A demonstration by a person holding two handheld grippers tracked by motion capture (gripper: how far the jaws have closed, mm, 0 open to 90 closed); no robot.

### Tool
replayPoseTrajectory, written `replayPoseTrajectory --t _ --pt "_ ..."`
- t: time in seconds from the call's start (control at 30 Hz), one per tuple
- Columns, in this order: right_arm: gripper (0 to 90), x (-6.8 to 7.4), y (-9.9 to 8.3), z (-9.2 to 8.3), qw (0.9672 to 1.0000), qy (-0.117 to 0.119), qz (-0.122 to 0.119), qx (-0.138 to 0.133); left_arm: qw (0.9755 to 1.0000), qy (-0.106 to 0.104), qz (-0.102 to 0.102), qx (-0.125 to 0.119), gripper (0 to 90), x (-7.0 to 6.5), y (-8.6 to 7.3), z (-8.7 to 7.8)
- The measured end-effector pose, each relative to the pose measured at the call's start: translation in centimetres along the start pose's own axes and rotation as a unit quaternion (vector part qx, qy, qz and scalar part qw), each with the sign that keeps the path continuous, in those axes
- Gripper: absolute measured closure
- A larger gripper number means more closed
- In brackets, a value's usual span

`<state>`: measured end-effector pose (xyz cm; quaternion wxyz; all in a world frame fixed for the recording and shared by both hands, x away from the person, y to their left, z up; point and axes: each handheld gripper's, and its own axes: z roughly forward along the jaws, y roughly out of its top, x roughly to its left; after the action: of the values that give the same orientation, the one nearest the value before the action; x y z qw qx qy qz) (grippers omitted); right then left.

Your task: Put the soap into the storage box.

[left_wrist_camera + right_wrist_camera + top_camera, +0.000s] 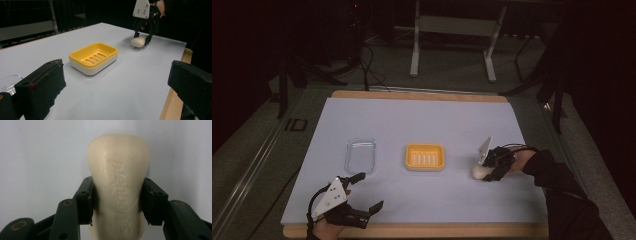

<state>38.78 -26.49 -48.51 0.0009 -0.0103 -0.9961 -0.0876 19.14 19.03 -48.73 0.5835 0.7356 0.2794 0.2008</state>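
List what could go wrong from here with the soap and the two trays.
1. The right gripper pinches the soap bar by its smooth curved sides near one end, so it might slip or swing when lifted.
2. The yellow soap dish looks light and could slide if the bar lands on its rim.
3. The open left gripper sits close to the clear tray and could nudge it.

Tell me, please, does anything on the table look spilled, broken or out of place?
Nothing stands out. The yellow soap dish and the clear lid sit flat, and the right hand-held gripper holds the soap bar.
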Motion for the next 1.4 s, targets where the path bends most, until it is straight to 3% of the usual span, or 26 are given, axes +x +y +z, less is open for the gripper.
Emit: replayPoseTrajectory --t 0.67,0.9,1.4 --pt "50.0 -0.3 1.7 -3.5 0.9992 -0.017 -0.004 -0.037 1.0 -0.003 0.001 -0.002 1.2 -0.1 0.0 0.0" --pt "50.0 -0.5 3.3 -4.5 0.999 -0.009 -0.009 -0.042 1.0 -0.005 0.002 0.001 1.1 -0.1 -0.1 -0.1" --pt "50.0 -0.7 6.9 -6.6 0.9983 -0.021 -0.028 -0.047 1.0 -0.008 0.0 -0.001 1.2 -0.2 -0.1 -0.1"
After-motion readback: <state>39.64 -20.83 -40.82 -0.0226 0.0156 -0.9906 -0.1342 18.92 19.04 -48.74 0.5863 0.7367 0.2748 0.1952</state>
